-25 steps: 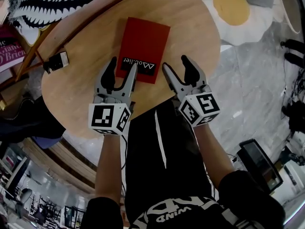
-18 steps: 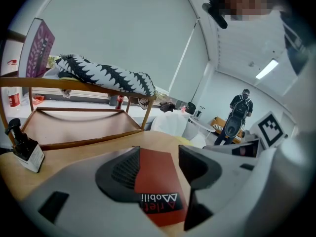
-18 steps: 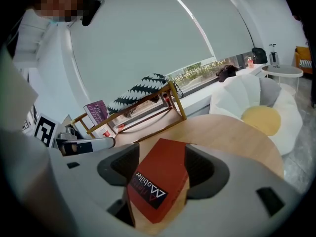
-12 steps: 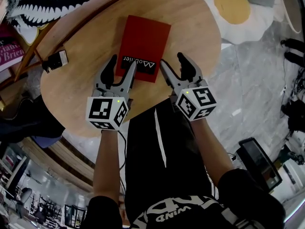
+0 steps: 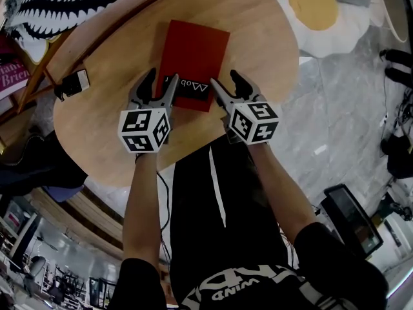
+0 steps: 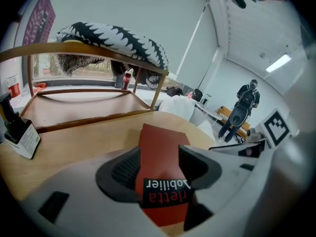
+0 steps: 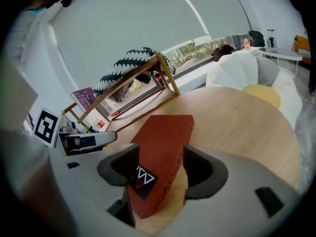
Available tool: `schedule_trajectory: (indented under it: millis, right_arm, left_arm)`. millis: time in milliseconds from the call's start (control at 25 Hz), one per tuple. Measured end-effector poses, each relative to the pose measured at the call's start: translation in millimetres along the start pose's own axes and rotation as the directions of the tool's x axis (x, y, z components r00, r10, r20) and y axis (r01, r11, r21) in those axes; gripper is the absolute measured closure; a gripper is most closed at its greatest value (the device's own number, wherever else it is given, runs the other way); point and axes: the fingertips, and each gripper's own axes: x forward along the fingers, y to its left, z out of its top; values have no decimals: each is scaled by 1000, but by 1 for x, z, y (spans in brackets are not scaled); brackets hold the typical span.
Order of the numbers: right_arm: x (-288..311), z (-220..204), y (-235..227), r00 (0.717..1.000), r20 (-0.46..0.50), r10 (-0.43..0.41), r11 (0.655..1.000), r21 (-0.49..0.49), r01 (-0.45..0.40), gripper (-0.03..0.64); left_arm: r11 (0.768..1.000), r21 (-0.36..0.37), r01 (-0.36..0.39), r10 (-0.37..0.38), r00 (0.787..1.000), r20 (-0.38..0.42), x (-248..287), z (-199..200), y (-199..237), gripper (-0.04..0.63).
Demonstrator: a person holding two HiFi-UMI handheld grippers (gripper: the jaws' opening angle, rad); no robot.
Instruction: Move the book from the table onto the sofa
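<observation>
Left claw [image 5: 161, 78], right claw [image 5: 224, 80] (jaws apart).

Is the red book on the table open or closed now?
Closed. The book shows one unbroken red cover in all three views, with no pages spread.

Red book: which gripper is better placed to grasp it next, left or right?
Probably left: the red book lies squarely between the left gripper's open jaws; the right gripper straddles only a corner, jaws open too.
</observation>
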Motion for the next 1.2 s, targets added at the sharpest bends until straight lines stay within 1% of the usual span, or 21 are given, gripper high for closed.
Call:
schedule_trajectory:
  millis: [240, 360, 560, 720, 920, 1040, 1200]
  right_arm:
    - [22, -19, -10, 999, -52, -3, 998, 62, 7, 351]
    - [32, -30, -13, 996, -87, 6, 995, 101, 2, 351]
    - [41, -43, -13, 990, -140, 14, 996, 93, -1, 351]
    - [48, -45, -8, 988, -155, 27, 997, 74, -15, 351]
    - [51, -45, -8, 988, -149, 27, 996, 86, -14, 351]
    - [54, -45, -9, 988, -151, 38, 995, 96, -24, 351]
    - [54, -46, -8, 989, -143, 41, 994, 108, -26, 351]
  left_arm:
    - [999, -26, -28, 26, 997, -78, 18, -29, 23, 365]
    - [999, -41, -12, 7, 992, -126, 26, -42, 28, 365]
    - [999, -46, 12, -20, 984, -179, 34, -56, 31, 365]
    - [998, -50, 34, -43, 982, -182, 36, -56, 29, 365]
    - [996, -70, 58, -70, 980, -186, 38, -57, 31, 365]
    - [991, -101, 83, -101, 976, -192, 40, -58, 33, 367]
    - [980, -162, 119, -151, 968, -203, 42, -61, 32, 367]
